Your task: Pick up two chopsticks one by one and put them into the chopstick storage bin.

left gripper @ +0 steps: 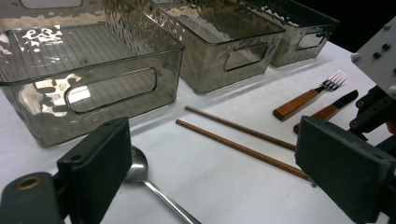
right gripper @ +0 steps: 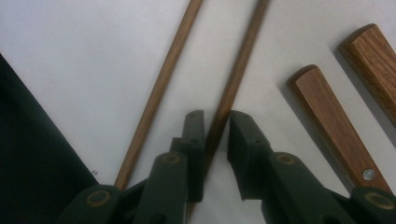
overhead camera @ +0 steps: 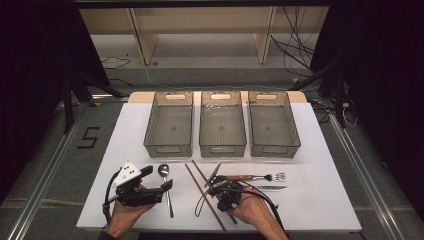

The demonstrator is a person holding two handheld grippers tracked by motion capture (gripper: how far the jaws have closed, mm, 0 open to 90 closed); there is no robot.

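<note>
Jaws of the right hand-held gripper [right gripper: 217, 126] straddle one chopstick [right gripper: 233, 84], pads not quite pressing it.

A table [overhead camera: 330, 200] with a white top carries everything. Three clear smoky plastic bins stand side by side along its far edge: the left bin [overhead camera: 169, 125], the middle bin [overhead camera: 222, 125] and the right bin [overhead camera: 273, 125], each with a cut-out handle in its near wall. Near the front edge, left of the middle, lies a metal spoon [overhead camera: 165, 172], bowl toward the bins. Two wooden chopsticks [overhead camera: 197, 177] lie slantwise at the middle of the front part, close together but apart. Right of them a fork [overhead camera: 262, 177] with a wooden handle lies crosswise, prongs toward the right edge, and a knife [overhead camera: 270, 188] lies just in front of it.
</note>
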